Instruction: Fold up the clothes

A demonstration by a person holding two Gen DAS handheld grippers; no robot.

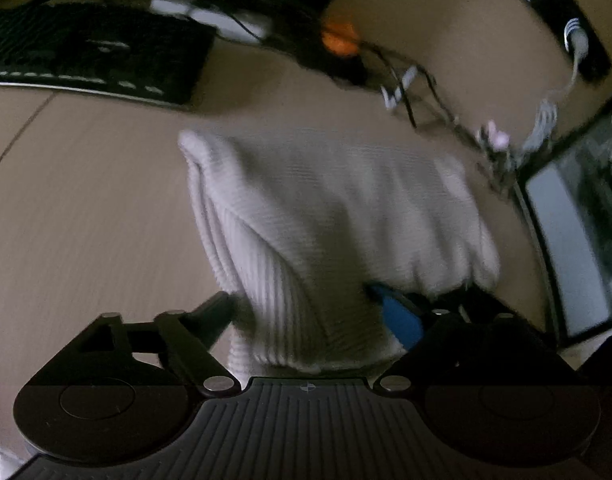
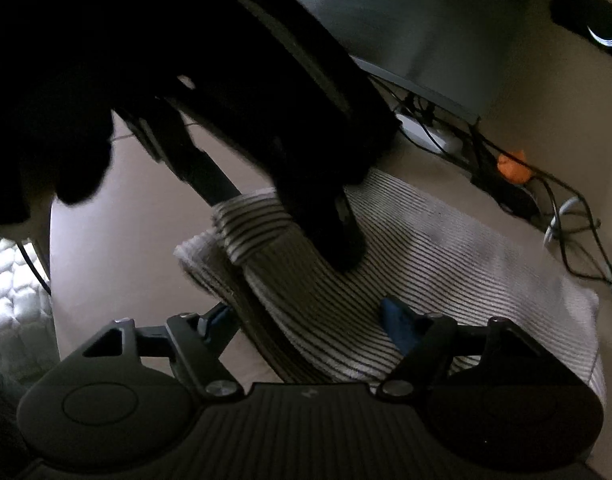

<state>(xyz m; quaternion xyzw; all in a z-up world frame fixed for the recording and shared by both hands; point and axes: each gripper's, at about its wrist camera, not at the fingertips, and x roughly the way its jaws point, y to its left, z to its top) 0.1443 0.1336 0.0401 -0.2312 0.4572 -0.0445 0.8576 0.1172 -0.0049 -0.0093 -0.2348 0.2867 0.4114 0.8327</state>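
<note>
A white ribbed knit garment with thin dark stripes [image 2: 446, 240] lies on the beige table, partly folded. In the left wrist view the garment [image 1: 326, 208] fills the space between my left gripper's [image 1: 306, 304] fingers, which are closed in on a raised fold of it. In the right wrist view my left gripper [image 2: 289, 216] shows as a dark shape pinching a bunched striped fold above the cloth. My right gripper [image 2: 310, 316] has its fingers spread on either side of the garment's near folded edge, with the blue pad [image 2: 398, 328] resting on the cloth.
A black keyboard [image 1: 85, 52] lies at the table's far left. Tangled cables [image 2: 546, 204], a white power strip [image 2: 430, 136] and an orange object [image 2: 514, 168] sit along the back. A monitor [image 1: 578, 240] stands at the right. A quilted white cloth [image 2: 9, 280] is at the left.
</note>
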